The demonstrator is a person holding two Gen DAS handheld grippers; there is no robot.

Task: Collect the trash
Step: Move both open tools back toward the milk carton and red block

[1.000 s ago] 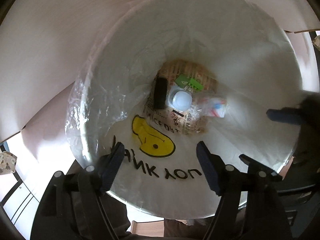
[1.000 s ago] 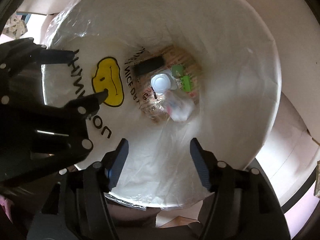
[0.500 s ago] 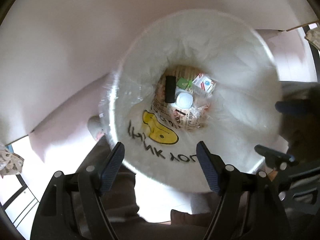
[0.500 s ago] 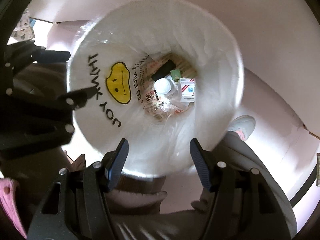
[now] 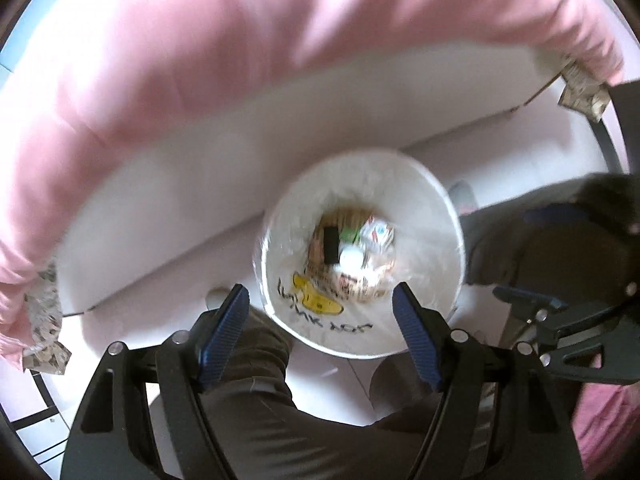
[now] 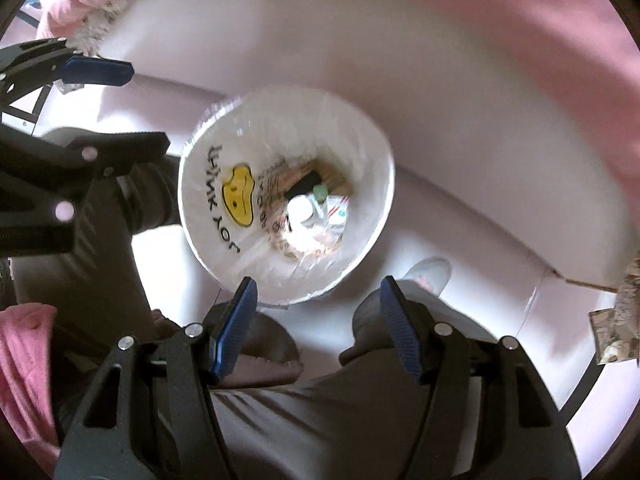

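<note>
Your left gripper (image 5: 320,336) and right gripper (image 6: 316,320) both hang above the white trash bin (image 5: 440,208), jaws apart with nothing between them. Inside the bin, at the bottom of its clear liner, lie a black block (image 5: 330,245), a white cap (image 5: 351,258) and a small red-and-white carton (image 5: 378,234). A pink bedcover (image 5: 200,60) lies beyond the bin.

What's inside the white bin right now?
The bin has a clear liner with a yellow face print. At the bottom lie a black item, a white cap, a green scrap, and a red-and-white carton on printed paper. Anything beneath is hidden.
</note>
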